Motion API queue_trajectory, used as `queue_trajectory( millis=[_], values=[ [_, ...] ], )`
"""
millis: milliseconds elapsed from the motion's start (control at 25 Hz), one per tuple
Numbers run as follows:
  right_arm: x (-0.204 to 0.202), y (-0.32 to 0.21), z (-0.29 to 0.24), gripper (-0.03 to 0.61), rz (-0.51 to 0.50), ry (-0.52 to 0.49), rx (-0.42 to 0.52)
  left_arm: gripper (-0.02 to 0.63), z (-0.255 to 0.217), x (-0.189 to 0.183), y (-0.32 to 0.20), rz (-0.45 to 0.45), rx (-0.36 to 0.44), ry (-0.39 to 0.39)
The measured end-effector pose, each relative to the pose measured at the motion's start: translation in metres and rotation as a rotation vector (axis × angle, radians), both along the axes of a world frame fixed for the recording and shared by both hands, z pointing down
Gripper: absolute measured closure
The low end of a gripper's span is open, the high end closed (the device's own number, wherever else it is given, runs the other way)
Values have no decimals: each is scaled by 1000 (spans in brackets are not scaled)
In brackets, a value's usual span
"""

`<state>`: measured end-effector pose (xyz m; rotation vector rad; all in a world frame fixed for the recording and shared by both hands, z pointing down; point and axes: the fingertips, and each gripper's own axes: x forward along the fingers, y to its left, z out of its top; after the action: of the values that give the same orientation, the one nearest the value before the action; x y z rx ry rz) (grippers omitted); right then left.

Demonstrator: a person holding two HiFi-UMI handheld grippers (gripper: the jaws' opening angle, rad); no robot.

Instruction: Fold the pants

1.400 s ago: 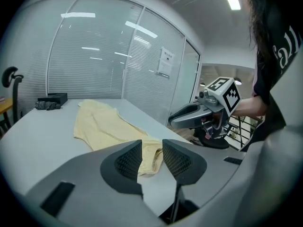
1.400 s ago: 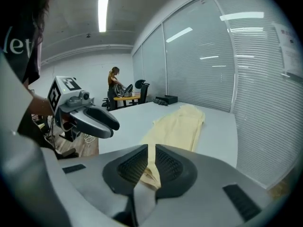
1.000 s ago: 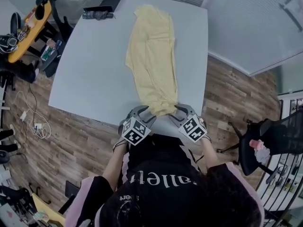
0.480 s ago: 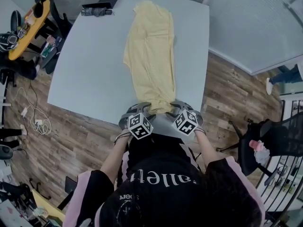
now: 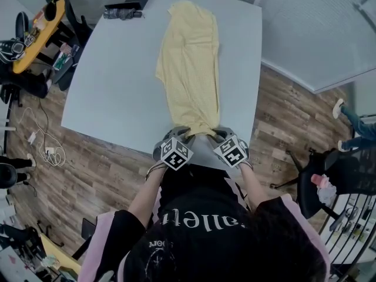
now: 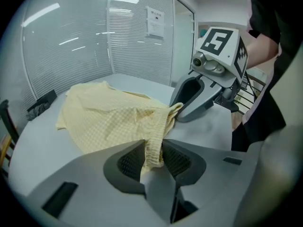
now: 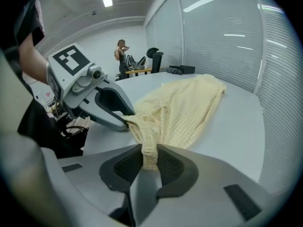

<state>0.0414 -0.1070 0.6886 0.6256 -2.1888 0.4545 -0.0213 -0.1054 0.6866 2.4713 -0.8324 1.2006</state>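
Yellow pants lie flat on the grey bench, running 12 to 6 o'clock in the head view, a bit toward the bench's 3 o'clock side. Their near end is bunched at the 6 o'clock bench edge, right by the person. The left hand-held gripper is at the 7 o'clock corner of that end. Its jaws are closing, with the gathered hem between the pads and cloth touching both, so it is grasping the pants. The right hand-held gripper is at the 5 o'clock corner, the same: jaws closing, pinched on a rolled bit of hem. The two are near each other, tips angled in toward the hem. The rest of the pants lie slack on the bench. A black box sits at the bench's 11 o'clock far corner, well apart from the pants.
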Motion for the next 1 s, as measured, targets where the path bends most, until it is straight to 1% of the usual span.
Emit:
queue_trajectory(
  millis=[80, 160, 200, 360, 480, 720, 920, 1000],
  values=[
    [-2, 0, -3, 486, 54, -43, -27, 506, -2, -2, 2, 3, 2, -21],
    [-3, 1, -9, 489, 81, -76, -36, 514, -8, -3, 6, 16, 12, -38],
    [-3, 2, -13, 489, 85, -86, -35, 515, -11, -4, 8, 17, 14, -31],
    [-7, 5, -34, 491, 94, -115, -18, 518, -31, -8, 10, -17, 6, 49],
    [-12, 5, -54, 491, 120, -160, -13, 518, -52, -12, 8, -46, 12, 113],
    [-25, -3, -105, 492, 155, -260, 19, 522, -106, -24, -1, -105, 51, 250],
    [-32, -8, -148, 494, 162, -302, 61, 525, -153, -32, -5, -98, 116, 331],
    [-34, -7, -164, 494, 167, -328, 59, 526, -167, -33, -4, -83, 123, 361]
  ],
)
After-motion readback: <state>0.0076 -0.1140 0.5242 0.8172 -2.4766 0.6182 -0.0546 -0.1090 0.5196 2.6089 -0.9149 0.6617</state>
